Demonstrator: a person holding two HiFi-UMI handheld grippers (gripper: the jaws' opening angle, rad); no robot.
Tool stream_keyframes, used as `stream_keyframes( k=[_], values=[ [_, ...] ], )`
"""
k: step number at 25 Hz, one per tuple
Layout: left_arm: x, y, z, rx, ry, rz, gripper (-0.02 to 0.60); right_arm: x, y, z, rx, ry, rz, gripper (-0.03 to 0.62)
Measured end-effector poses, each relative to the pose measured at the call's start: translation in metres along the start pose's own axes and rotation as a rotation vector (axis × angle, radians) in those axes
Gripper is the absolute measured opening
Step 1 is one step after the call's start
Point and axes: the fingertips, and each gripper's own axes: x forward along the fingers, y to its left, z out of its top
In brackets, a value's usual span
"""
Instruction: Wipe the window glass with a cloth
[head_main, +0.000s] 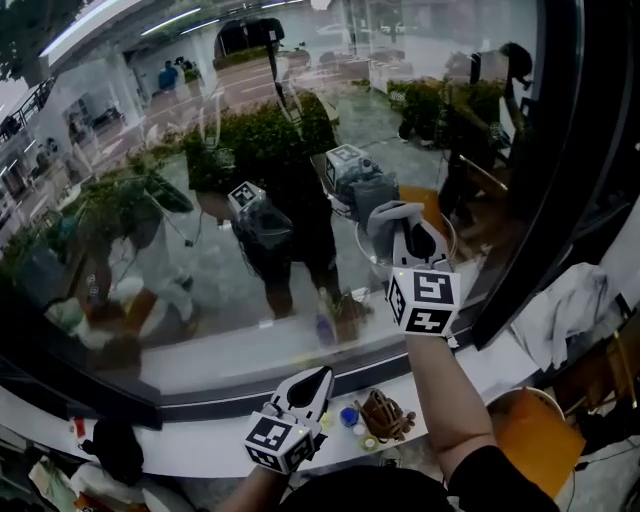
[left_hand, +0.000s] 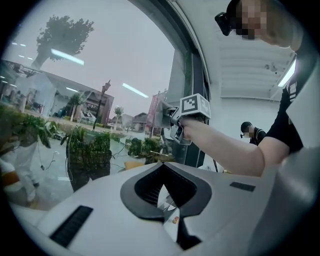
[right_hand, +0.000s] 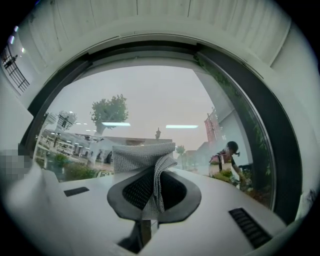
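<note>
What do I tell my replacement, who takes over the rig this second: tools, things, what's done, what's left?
Right tool: shut on the grey cloth and raised to the window glass near its right frame. The cloth is at or very near the pane; contact can't be confirmed.
Left tool: shut, empty, held low over the white sill, off the glass.
Done: cloth gripped and brought up to the pane. The pictures don't show how much has been wiped.
Left: probably wipe across the pane leftward and downward, keeping the left tool clear.
</note>
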Motion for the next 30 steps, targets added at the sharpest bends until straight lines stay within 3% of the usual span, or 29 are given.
stream_keyframes(
  k=[12, 24, 30],
  values=[
    [0.081, -0.059, -0.002, -0.006, 0.011, -0.042, 0.008, -0.003, -0.124, -0.025, 0.017, 0.043, -0.077, 0.037],
    [0.134, -0.091, -0.009, -0.004, 0.023, -0.063, 0.008, -0.002, -0.209, -0.053, 0.021, 0.085, -0.135, 0.037],
    [0.147, -0.101, -0.01, -0.001, 0.032, -0.063, 0.008, -0.004, -0.227, -0.055, 0.013, 0.081, -0.14, 0.037]
  ],
)
